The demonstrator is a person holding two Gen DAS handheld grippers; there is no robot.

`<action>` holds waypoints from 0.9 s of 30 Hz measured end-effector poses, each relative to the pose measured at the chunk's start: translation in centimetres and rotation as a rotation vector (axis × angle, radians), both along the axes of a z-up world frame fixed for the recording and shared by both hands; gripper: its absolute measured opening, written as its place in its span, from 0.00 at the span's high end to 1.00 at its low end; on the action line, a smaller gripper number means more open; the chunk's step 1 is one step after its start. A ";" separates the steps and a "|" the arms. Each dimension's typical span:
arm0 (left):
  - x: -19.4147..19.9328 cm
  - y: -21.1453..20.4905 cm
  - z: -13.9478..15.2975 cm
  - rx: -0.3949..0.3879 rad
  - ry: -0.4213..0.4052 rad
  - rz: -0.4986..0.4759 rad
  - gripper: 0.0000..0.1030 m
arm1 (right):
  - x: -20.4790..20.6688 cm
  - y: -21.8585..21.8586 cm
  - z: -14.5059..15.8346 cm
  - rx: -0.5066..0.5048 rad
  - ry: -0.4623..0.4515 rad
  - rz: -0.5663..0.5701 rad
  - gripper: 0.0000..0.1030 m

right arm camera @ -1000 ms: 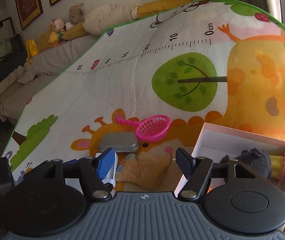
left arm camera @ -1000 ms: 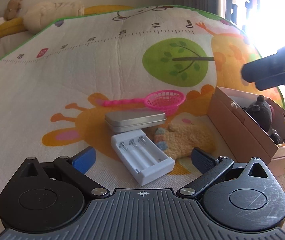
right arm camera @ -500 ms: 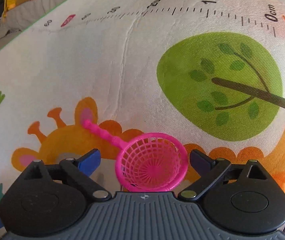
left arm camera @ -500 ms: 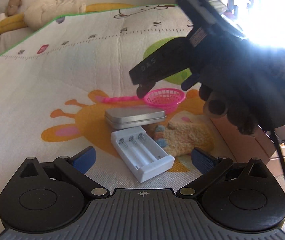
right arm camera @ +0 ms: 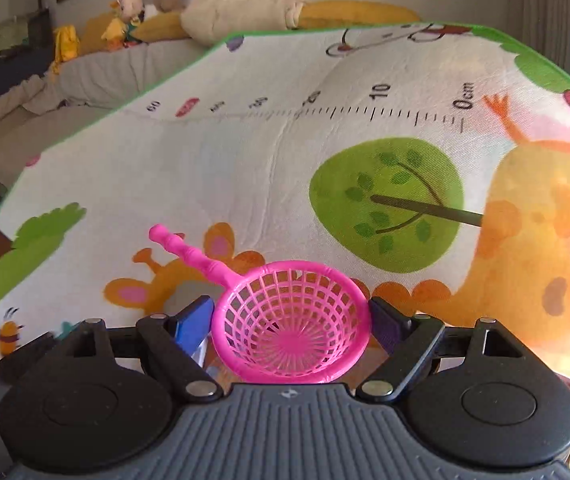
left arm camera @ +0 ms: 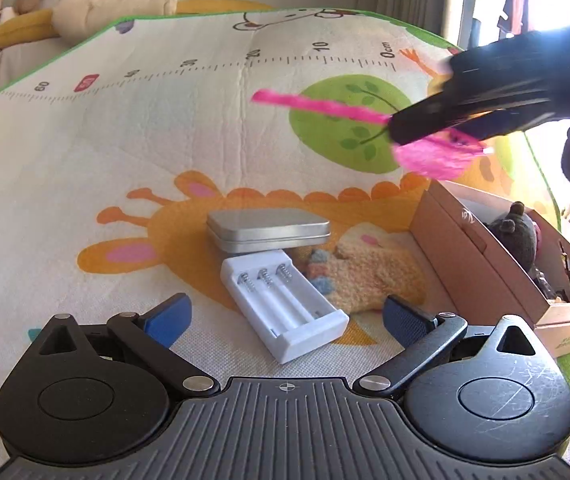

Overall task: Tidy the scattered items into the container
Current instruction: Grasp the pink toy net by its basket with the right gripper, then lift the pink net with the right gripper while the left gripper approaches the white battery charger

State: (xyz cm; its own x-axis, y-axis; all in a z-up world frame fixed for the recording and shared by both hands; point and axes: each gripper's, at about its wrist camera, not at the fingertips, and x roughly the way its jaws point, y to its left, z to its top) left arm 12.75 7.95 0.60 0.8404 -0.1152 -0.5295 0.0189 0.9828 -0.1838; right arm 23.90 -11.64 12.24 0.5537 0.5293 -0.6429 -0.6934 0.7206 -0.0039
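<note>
The pink plastic toy net with a round basket (right arm camera: 291, 330) sits between the right gripper (right arm camera: 291, 322) fingers, up off the mat. The fingers are closing, touching its rim on both sides. The left gripper (left arm camera: 285, 316) has its fingers spread wide, with a white plastic battery holder (left arm camera: 281, 304) lying between them.

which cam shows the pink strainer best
The right wrist view: the pink strainer sits sharp and close between the closing right claw, mesh bowl and handle both clear. The left wrist view shows it only as a motion-blurred streak in the air, partly hidden by that claw.
</note>
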 end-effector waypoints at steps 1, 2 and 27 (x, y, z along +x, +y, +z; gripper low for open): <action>0.1 0.0 0.0 -0.001 0.006 0.003 0.00 | -1.7 -2.1 0.8 0.026 -0.007 0.008 0.19; 0.1 0.0 0.0 -0.001 0.011 0.007 0.00 | -3.4 -4.1 1.5 0.048 -0.013 0.012 0.19; 0.7 -1.8 0.0 0.147 0.053 0.071 0.00 | -15.7 -16.5 -9.5 -0.240 -0.153 0.070 0.11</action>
